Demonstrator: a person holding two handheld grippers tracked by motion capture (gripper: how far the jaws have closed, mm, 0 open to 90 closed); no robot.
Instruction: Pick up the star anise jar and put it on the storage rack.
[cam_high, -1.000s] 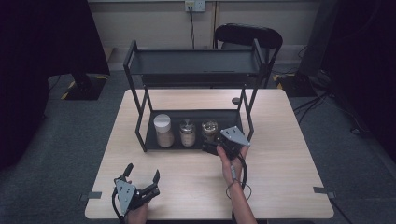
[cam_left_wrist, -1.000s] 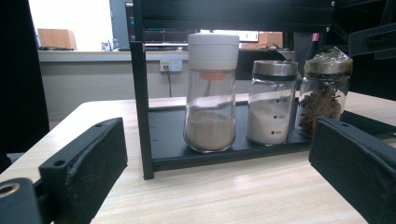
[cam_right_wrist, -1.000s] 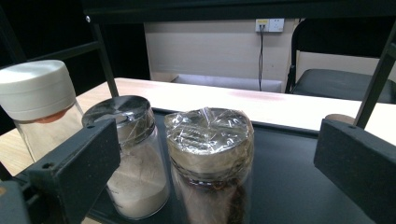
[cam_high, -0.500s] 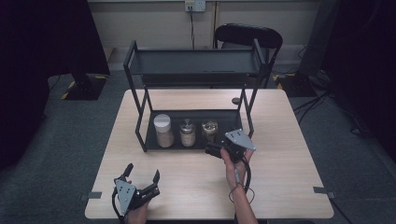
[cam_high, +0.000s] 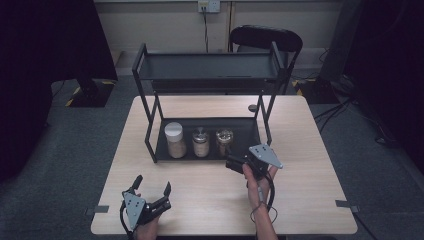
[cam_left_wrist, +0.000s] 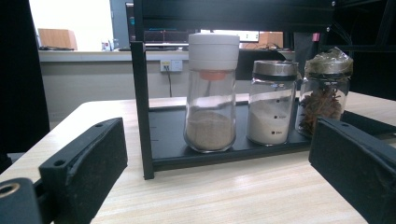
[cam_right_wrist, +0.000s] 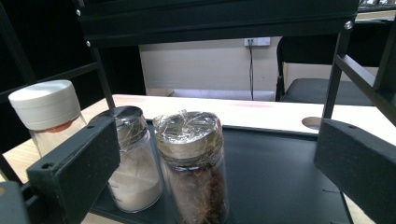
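High view: I hold my right gripper just in front of the lower shelf of the black rack, with its jaws wide apart and nothing between them. The jar with the film-wrapped lid stands upright on that shelf, nearest to this gripper and not touching it. Beside it stand the steel-capped jar and, farther left, the white-capped jar, all three in a row.

Right gripper view: the film-wrapped jar sits between my open jaws, with dark star-shaped spice inside; the steel-capped jar holds white powder.

My left gripper rests at the near left edge of the table, well apart from the rack, with its jaws wide and empty.
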